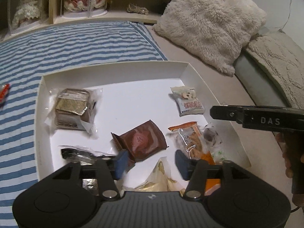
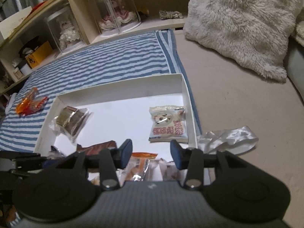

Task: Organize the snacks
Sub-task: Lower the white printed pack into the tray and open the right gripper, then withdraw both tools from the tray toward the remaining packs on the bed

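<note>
A white box (image 1: pixel 114 70) on the striped bed holds wrapped snacks: a brown packet (image 1: pixel 142 140) near its front edge, a white packet (image 1: pixel 188 100) by its right wall. The left gripper (image 1: pixel 150 163) stands open above the front edge.

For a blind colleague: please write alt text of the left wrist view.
The open left gripper hovers over a white box of wrapped snacks, a brown packet just beyond its fingertips. The box sits on a striped blanket near a fluffy pillow.
</note>
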